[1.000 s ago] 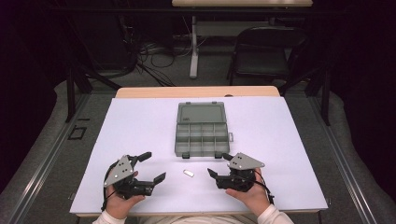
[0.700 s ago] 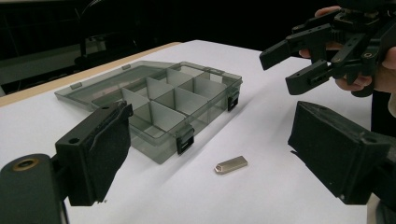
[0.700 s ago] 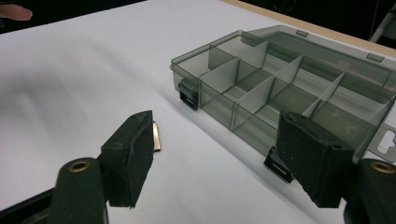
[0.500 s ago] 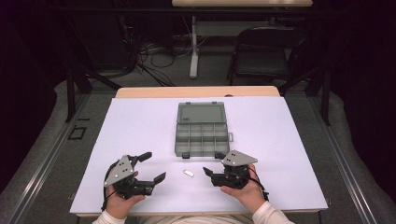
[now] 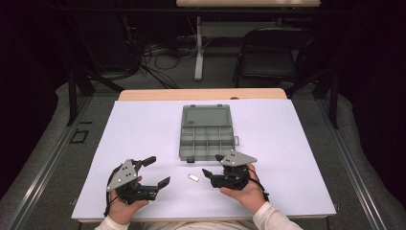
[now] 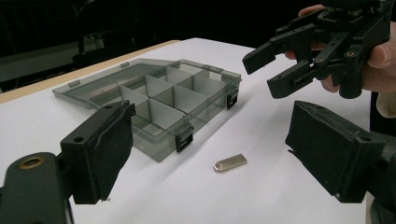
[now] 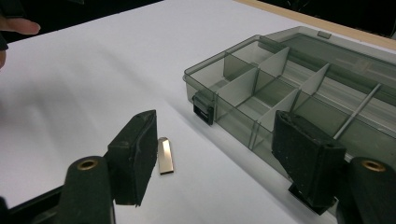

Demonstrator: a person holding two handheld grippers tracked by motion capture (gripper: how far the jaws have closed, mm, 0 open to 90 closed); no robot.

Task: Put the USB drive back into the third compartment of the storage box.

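Item: metal tab (image 5: 193, 178), flat on worktop (image 5: 143, 129), lower centre, before organizer box (image 5: 207, 134) | your right tool (image 5: 213, 173) agape, nearer, tab just left | your left tool (image 5: 154, 168) agape, farther.

**No readable text in any view**

No letters, numbers, brand marks or signs can be read. The small metal tag (image 7: 165, 155) lying just beside the right gripper's (image 7: 219, 163) left finger looks blank, though its face may be too small and glary to tell. The clear compartment box (image 6: 159, 100) beyond the left gripper's (image 6: 210, 154) fingers carries no legible label.
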